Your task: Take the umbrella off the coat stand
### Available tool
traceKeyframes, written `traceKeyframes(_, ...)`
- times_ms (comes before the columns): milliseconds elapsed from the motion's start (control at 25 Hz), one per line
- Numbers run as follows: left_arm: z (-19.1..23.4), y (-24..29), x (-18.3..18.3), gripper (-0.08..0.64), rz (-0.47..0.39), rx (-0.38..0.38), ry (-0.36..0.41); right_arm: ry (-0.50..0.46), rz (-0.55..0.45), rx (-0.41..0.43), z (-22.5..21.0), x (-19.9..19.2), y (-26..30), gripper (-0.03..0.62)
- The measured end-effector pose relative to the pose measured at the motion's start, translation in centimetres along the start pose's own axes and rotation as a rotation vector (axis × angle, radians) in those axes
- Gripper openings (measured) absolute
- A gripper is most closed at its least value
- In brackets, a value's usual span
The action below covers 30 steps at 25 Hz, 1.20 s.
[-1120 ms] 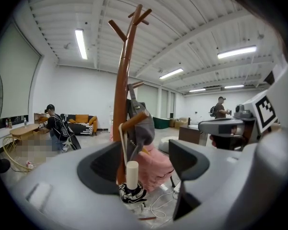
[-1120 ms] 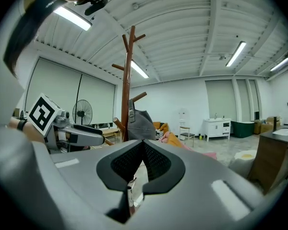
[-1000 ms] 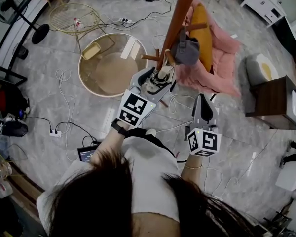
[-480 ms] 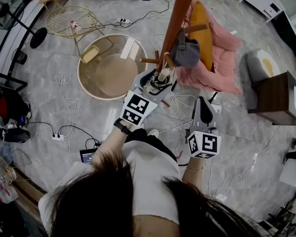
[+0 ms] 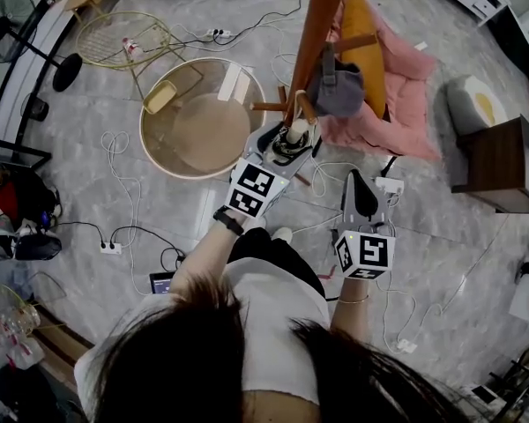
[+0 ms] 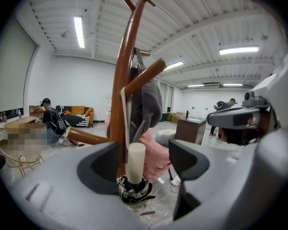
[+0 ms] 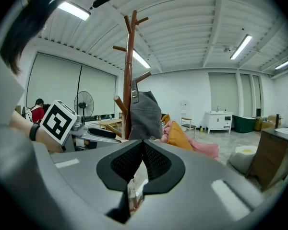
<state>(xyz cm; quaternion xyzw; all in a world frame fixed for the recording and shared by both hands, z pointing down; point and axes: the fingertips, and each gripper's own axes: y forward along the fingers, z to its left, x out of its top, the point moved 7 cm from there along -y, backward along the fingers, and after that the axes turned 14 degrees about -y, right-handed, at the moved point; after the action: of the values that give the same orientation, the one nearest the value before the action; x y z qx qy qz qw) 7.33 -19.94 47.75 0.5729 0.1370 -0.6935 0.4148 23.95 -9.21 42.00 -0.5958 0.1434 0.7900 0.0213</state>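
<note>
Cabled floor [image 5: 172, 205] below: outstretched left tool [image 5: 292, 137] gapes around the umbrella handle [image 6: 136, 161] (upright); right tool [image 5: 359, 183] closed, empty.

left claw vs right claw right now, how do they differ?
Left claw: jaws apart; right claw: jaws together. The umbrella handle stands between the left claw's jaws; nothing between the right claw's. Left claw is at the coat stand, right claw hangs back. Both face the stand.

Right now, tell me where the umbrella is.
In the left gripper view, the folded umbrella stands upright, cream handle up, between the open jaws of the left gripper, just in front of the coat stand pole.
</note>
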Motion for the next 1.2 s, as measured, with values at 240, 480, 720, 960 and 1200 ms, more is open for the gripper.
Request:
traceKeyframes(240,1.1,1.3,-1.3,0.337,0.013,-0.009,0.007,0.022,0.029,0.018,0.7,-1.3,0.4,0.003)
traceKeyframes(480,1.8,3.0,-2.4,0.336,0.019,-0.028,0.028,0.043,0.053,0.012,0.7,-2.7,0.3,0.003)
traceKeyframes(720,1.6,4.4,-3.0,0.336,0.054,-0.055,0.039,0.057,0.073,0.010,0.8,-3.4,0.4,0.003)
traceKeyframes(960,1.8,5.6,-4.2,0.334,0.103,-0.067,0.031,0.073,0.094,0.000,0.9,-4.1,0.0,0.003)
traceKeyframes(1200,2.9,6.0,-4.7,0.304,0.103,-0.038,0.031,0.079,0.108,-0.012,0.5,-4.5,-0.2,0.003)
